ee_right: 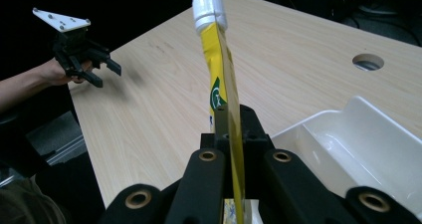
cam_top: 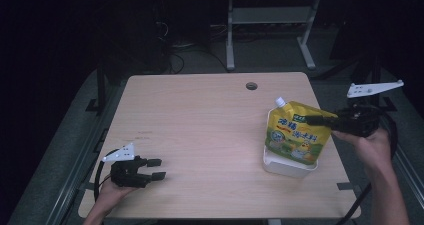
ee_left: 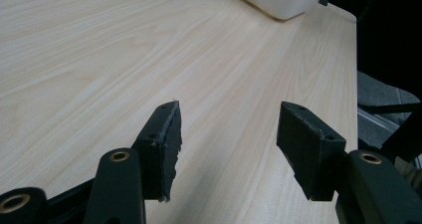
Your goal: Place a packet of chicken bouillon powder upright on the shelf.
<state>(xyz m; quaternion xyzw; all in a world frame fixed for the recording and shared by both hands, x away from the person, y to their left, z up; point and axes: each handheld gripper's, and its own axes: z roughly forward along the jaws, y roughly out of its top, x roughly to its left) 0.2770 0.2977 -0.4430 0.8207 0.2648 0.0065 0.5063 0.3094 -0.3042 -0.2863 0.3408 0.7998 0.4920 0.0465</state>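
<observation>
Above the white tray (cam_top: 287,166) at the table's (cam_top: 210,135) right side, the high view showed the yellow pouch (cam_top: 295,135) standing with its lower edge down inside the tray and its white cap (cam_top: 280,102) tilted toward the table's far edge. That view alone gave the pouch's printed face, though the lettering was too small to read. Seen edge-on in the right gripper view, the pouch (ee_right: 224,99) was a thin yellow strip rising to the cap (ee_right: 209,10), and the tray's (ee_right: 358,149) hollow lay bare to one side of it; the tray's near end was cut off by the frame. The right gripper (cam_top: 320,120) was clamped on the pouch's upper edge, the jaws pressed flat against the film on both sides. Well apart from the tray, near the table's front left corner, the left gripper (cam_top: 156,168) lay low over the wood with its jaws spread and nothing between them. The left gripper view showed its pads (ee_left: 166,144) parted over bare tabletop, with a corner of the tray (ee_left: 273,0) far off at the top. A round cable hole (cam_top: 251,86) sat beyond the tray, near the far edge.
</observation>
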